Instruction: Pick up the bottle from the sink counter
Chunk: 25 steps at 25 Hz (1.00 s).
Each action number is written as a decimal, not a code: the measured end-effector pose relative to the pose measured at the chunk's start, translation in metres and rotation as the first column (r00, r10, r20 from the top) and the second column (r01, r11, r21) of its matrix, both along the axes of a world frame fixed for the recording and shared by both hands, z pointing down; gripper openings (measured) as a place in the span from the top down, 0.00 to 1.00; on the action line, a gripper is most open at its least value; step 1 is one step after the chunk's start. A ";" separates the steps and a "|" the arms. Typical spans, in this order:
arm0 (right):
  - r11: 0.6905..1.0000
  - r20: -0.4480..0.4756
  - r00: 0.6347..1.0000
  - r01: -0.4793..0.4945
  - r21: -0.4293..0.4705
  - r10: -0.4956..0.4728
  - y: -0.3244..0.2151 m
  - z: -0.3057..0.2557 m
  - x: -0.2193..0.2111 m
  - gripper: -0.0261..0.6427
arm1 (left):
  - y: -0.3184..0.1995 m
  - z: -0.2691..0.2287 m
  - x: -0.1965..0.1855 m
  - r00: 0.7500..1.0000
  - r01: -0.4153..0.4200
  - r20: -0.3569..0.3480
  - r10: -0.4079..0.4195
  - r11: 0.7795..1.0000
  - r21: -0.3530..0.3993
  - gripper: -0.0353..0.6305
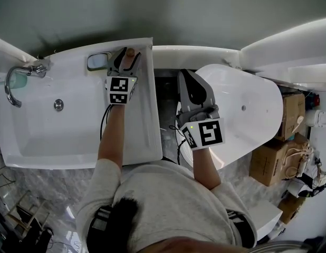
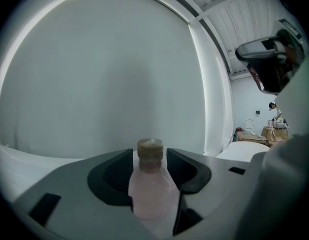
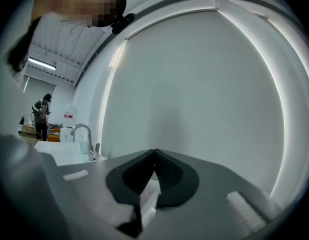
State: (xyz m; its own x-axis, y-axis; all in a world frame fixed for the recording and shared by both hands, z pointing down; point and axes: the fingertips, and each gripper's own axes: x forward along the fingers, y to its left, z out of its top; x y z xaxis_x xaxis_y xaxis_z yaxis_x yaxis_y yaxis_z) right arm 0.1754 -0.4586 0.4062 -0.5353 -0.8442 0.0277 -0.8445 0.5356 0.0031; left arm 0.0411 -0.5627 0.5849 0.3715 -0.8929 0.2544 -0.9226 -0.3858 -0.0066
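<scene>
I see a chrome faucet (image 1: 12, 83) at the left, a round drain (image 1: 58, 105) near it. Cardboard boxes (image 1: 274, 165) sit right of a white oval fixture (image 1: 252, 125).

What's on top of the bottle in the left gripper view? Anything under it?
A brownish cap tops the pale pink bottle between the jaws of the left gripper. Its base and support are covered by that gripper.

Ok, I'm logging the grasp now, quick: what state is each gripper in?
Left gripper: open, with the bottle between its jaws, not yet clamped.
Right gripper: shut, holding nothing.
</scene>
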 end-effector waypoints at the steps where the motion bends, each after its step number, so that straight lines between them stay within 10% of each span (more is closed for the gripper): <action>1: 1.000 0.000 1.000 -0.002 -0.003 0.002 -0.001 0.001 0.001 0.94 | -0.001 0.003 0.000 1.000 0.008 -0.007 -0.008 1.000 0.001 0.65; 25: 1.000 0.014 1.000 0.008 0.021 -0.009 0.015 -0.012 -0.019 0.94 | 0.037 -0.045 -0.019 0.999 0.029 -0.044 -0.028 1.000 0.007 0.73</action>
State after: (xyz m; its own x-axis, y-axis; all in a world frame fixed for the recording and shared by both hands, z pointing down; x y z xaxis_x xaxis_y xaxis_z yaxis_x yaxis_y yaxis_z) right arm 0.1561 -0.4435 0.3942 -0.5428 -0.8399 0.0026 -0.8399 0.5428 0.0021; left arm 0.0220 -0.5261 0.5396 0.3566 -0.9052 0.2313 -0.9326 -0.3594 0.0312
